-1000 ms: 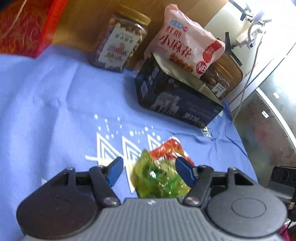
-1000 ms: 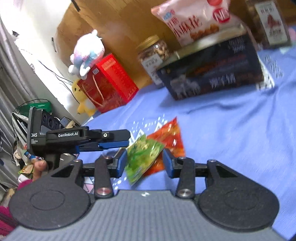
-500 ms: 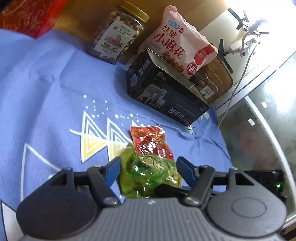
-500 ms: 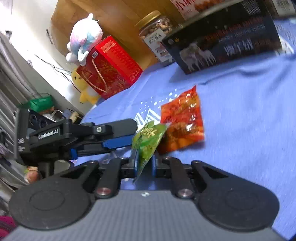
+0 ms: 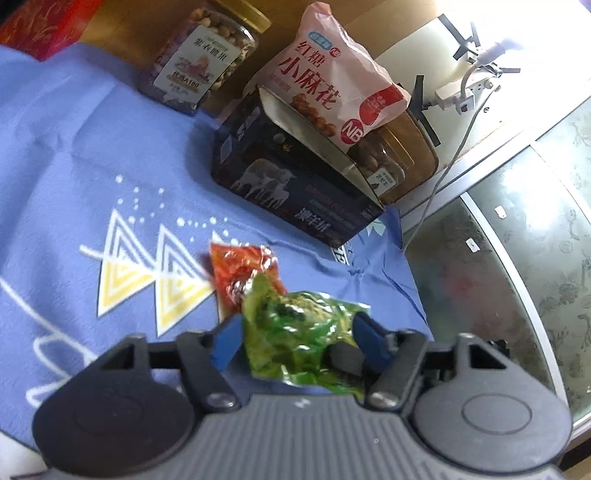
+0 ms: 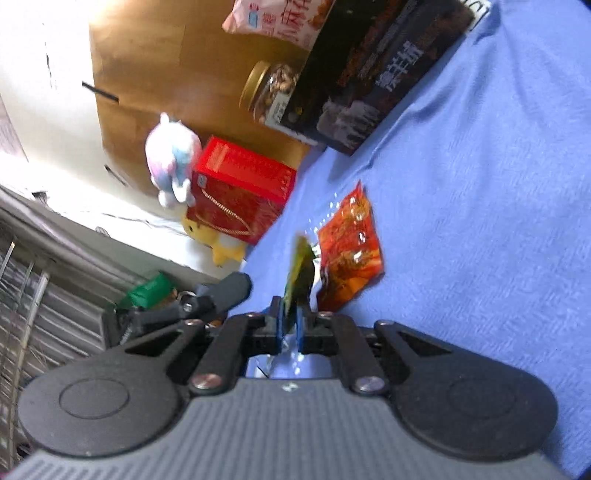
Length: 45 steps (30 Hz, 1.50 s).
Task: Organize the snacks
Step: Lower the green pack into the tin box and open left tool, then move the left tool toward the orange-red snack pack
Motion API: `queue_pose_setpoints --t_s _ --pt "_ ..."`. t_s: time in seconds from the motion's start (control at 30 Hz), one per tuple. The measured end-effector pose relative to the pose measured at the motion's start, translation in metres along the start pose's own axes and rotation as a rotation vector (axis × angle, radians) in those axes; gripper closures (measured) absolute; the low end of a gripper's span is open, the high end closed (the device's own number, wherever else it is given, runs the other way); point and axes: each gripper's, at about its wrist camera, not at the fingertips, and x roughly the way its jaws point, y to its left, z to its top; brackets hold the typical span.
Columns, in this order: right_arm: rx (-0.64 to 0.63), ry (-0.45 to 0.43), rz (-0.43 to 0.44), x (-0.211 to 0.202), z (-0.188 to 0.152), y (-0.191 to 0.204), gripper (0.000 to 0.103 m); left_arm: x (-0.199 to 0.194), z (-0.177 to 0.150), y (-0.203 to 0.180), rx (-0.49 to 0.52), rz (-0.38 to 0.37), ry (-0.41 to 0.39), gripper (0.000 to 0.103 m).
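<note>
While the right gripper (image 6: 289,325) has its jaws clamped on the green packet (image 5: 295,332), the left gripper (image 5: 295,338) jaws are closing around it, pads not yet pressing; next likely carrying it toward the dark box (image 5: 295,177).

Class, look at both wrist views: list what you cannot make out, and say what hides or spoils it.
- Second jar, left wrist view: mostly hidden behind the pink snack bag and dark box.
- Green packet, right wrist view: seen edge-on and blurred in the shut right hand-held gripper, so its print is unreadable.
- Red packet, left wrist view: near end covered by the green packet.
- Red gift box, left wrist view: cut off by the top edge.
</note>
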Motion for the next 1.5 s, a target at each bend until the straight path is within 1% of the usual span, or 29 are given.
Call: queue_pose_setpoints --t_s 0.03,0.07,0.17,0.27,0.33,0.43,0.5,0.53,0.57,0.6,0.63,0.67,0.7,0.73,0.83,0.9,0.97,1.0,1.03,1.1,1.17,1.23,1.3,1.33,1.37,1.43,1.5 --pt "-0.002 -0.010 0.002 -0.003 0.003 0.002 0.094 0.002 0.003 -0.002 0.004 0.004 0.002 0.053" --pt "-0.006 -0.019 0.002 -0.005 0.006 0.004 0.094 0.004 0.007 -0.003 0.006 0.000 0.007 0.055" --pt "-0.043 -0.053 -0.001 -0.011 0.022 0.016 0.094 0.012 0.027 -0.017 0.038 -0.018 0.015 0.055" --pt "-0.104 -0.101 -0.013 -0.013 0.050 0.034 0.094 0.021 0.055 -0.038 0.119 -0.024 -0.017 0.055" --pt "-0.163 -0.133 -0.042 -0.009 0.074 0.047 0.094 0.030 0.079 -0.049 0.160 -0.016 -0.047 0.055" --pt "-0.235 -0.172 -0.099 0.005 0.111 0.059 0.094 0.050 0.115 -0.058 0.185 0.005 -0.086 0.054" --pt "-0.263 -0.187 -0.140 0.020 0.134 0.058 0.094 0.067 0.135 -0.059 0.214 0.053 -0.116 0.054" --pt "-0.284 -0.190 -0.173 0.031 0.145 0.058 0.092 0.075 0.143 -0.058 0.228 0.088 -0.125 0.051" --pt "-0.340 -0.190 -0.233 0.043 0.152 0.060 0.090 0.083 0.149 -0.057 0.237 0.126 -0.133 0.051" --pt "-0.425 -0.186 -0.331 0.057 0.155 0.063 0.089 0.090 0.154 -0.054 0.241 0.163 -0.136 0.051" --pt "-0.499 -0.180 -0.434 0.068 0.156 0.065 0.082 0.095 0.157 -0.051 0.241 0.198 -0.134 0.048" --pt "-0.554 -0.187 -0.495 0.074 0.154 0.066 0.080 0.098 0.158 -0.048 0.235 0.223 -0.135 0.048" --pt "-0.596 -0.211 -0.516 0.073 0.150 0.067 0.078 0.098 0.159 -0.045 0.226 0.226 -0.137 0.048" --pt "-0.614 -0.243 -0.520 0.069 0.146 0.068 0.078 0.095 0.157 -0.042 0.222 0.214 -0.141 0.048" --pt "-0.589 -0.317 -0.474 0.042 0.132 0.067 0.078 0.081 0.146 -0.042 0.221 0.204 -0.169 0.048" --pt "-0.573 -0.366 -0.459 0.025 0.118 0.069 0.078 0.070 0.138 -0.044 0.212 0.183 -0.173 0.048" --pt "-0.586 -0.406 -0.446 0.007 0.094 0.072 0.078 0.056 0.121 -0.049 0.217 0.154 -0.177 0.048" --pt "-0.585 -0.419 -0.446 0.001 0.081 0.073 0.077 0.050 0.113 -0.052 0.227 0.144 -0.184 0.046" --pt "-0.570 -0.425 -0.443 -0.006 0.068 0.071 0.073 0.043 0.102 -0.053 0.237 0.138 -0.194 0.040" --pt "-0.506 -0.397 -0.435 -0.014 0.045 0.060 0.068 0.035 0.080 -0.051 0.237 0.143 -0.193 0.039" --pt "-0.446 -0.349 -0.438 -0.020 0.024 0.047 0.068 0.033 0.061 -0.042 0.201 0.143 -0.160 0.039" --pt "-0.405 -0.309 -0.468 -0.021 0.007 0.035 0.068 0.032 0.043 -0.030 0.143 0.142 -0.127 0.039" --pt "-0.374 -0.274 -0.491 -0.019 -0.005 0.028 0.068 0.027 0.027 -0.019 0.097 0.148 -0.110 0.039" --pt "-0.366 -0.263 -0.495 -0.018 -0.010 0.025 0.070 0.025 0.022 -0.014 0.080 0.150 -0.105 0.039" --pt "-0.379 -0.274 -0.490 -0.019 -0.014 0.025 0.070 0.020 0.017 -0.010 0.066 0.148 -0.101 0.039" --pt "-0.389 -0.268 -0.485 -0.019 -0.015 0.026 0.070 0.013 0.009 -0.007 0.050 0.132 -0.102 0.039" --pt "-0.350 -0.269 -0.451 -0.025 -0.011 0.021 0.070 0.007 0.003 -0.008 0.052 0.121 -0.112 0.039"
